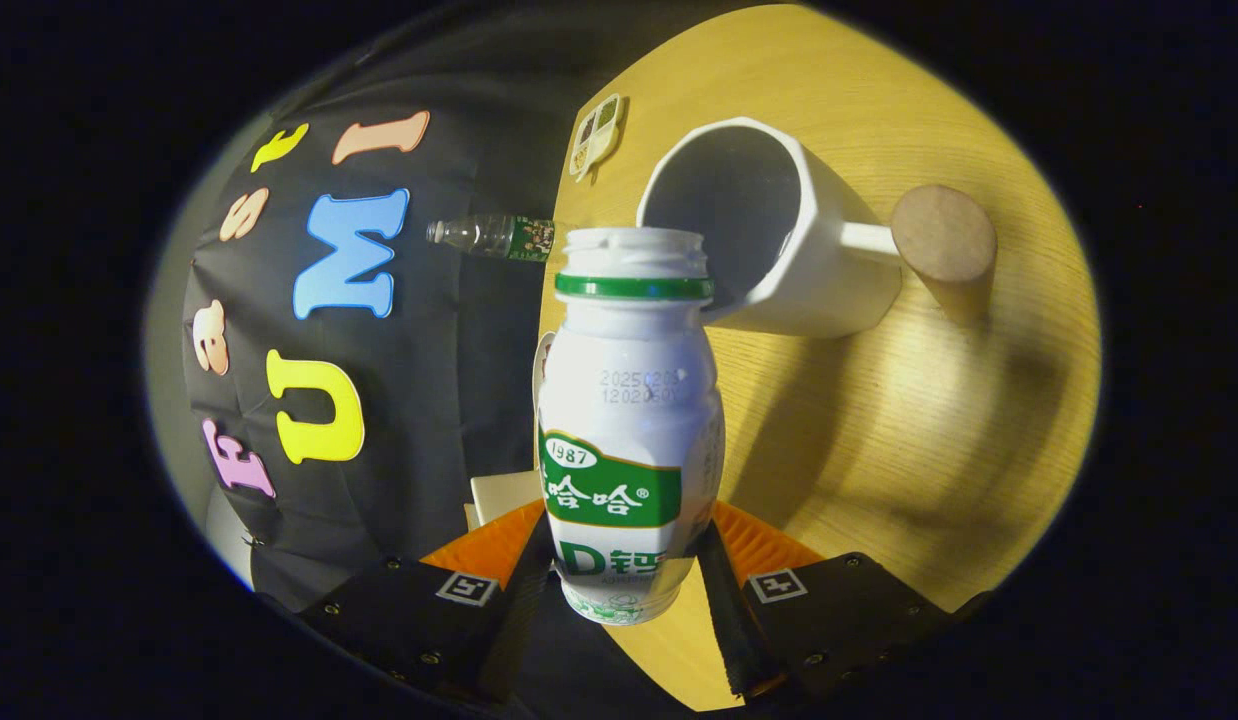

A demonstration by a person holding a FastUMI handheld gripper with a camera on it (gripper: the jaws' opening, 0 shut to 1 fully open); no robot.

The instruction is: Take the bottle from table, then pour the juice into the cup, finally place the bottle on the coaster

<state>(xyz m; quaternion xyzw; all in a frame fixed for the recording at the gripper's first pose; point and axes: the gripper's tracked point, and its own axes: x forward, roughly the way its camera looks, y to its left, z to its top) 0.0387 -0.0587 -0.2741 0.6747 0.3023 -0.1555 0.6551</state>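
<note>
The hand-held gripper (624,585) has its two fingers closed in on the lower body of the bottle (629,430), one finger pressing on each side, so the bottle is clamped between them. The bottle is white with a green band under its neck and a green label; its mouth is uncapped and points away from the fingers, toward the cup (779,235).

Just beyond the bottle's mouth, and slightly to its right, stands the cup, a white faceted mug with its dark opening turned toward the bottle's rim. The bottle's lip overlaps the near edge of the cup's opening; whether they touch cannot be told. The cup's handle (941,240) sticks out on the far right side and ends in a round wooden knob.

The cup rests on a light wooden tabletop (929,450). Farther out, past the cup on its left, a small flat coaster (596,135) lies near the tabletop's edge. A clear plastic bottle (494,237) shows left of the held bottle's mouth, against the booth's wall.
</note>
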